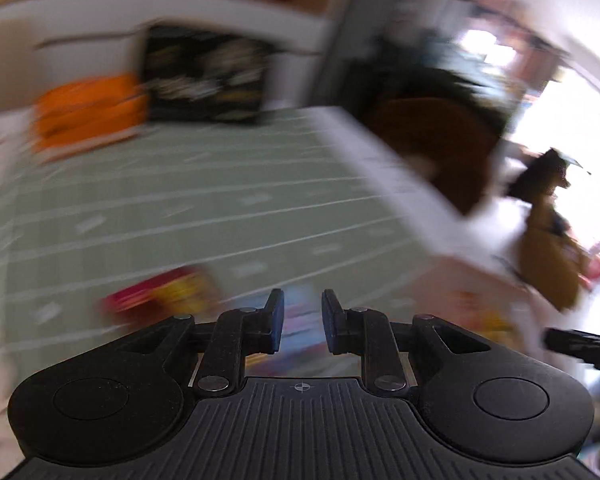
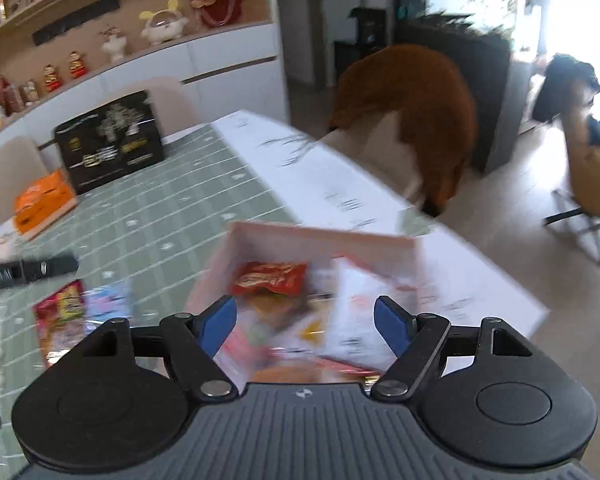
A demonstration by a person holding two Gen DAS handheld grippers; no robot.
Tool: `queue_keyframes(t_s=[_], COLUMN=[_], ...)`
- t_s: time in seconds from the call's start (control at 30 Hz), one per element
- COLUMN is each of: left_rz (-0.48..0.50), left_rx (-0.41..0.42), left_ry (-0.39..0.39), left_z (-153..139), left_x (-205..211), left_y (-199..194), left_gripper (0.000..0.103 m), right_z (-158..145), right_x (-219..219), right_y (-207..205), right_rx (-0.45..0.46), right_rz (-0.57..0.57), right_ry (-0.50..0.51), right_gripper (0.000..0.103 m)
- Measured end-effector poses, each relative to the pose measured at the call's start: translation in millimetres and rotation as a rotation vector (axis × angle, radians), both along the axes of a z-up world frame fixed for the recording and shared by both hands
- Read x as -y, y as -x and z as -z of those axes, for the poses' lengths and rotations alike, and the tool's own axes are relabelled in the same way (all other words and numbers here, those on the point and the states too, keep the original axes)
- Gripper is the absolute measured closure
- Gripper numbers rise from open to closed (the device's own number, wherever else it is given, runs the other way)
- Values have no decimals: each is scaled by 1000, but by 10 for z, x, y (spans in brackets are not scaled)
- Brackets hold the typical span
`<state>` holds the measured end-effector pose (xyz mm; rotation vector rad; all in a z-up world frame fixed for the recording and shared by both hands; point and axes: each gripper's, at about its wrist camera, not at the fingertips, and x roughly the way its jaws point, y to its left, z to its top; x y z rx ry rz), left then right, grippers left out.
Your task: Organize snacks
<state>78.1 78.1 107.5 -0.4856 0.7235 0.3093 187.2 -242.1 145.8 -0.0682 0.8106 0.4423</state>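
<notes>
My right gripper stands open above an open pink box on the table, its blue pads wide apart with nothing between them. The box holds a red snack packet and several other blurred packets. Left of the box a red-and-yellow packet and a pale blue packet lie on the green checked tablecloth. In the blurred left wrist view my left gripper is shut to a narrow gap, and I see nothing held in it. It hovers over the table near the red-and-yellow packet.
An orange packet and a black printed box stand at the table's far end. A chair with a brown cover is at the table's right side. White cabinets and shelves with figurines line the wall behind.
</notes>
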Motion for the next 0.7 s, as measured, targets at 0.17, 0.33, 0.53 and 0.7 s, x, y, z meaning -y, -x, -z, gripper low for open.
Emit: queue_keyframes(t_s=[0.17,0.33,0.53,0.7], left_rz=[-124,-114,-91,-9], left_rx=[-97,-112,-73,-61], left_ry=[49,72,162,149], left_z=[265,441,530,643], left_x=[-477,-642,-907,-951], left_y=[281,322,241,-16], left_gripper=[79,79,78,67], right_z=[94,193,611,927], right_x=[-605,-1439,-2407,-2498], right_y=[-16,59,-35,-62], right_rx=[-77,-179,-243,-282], right_rz=[-109,-203,-246,-163], right_ry=[-24,-42,33,63], right_gripper=[27,26,26,38])
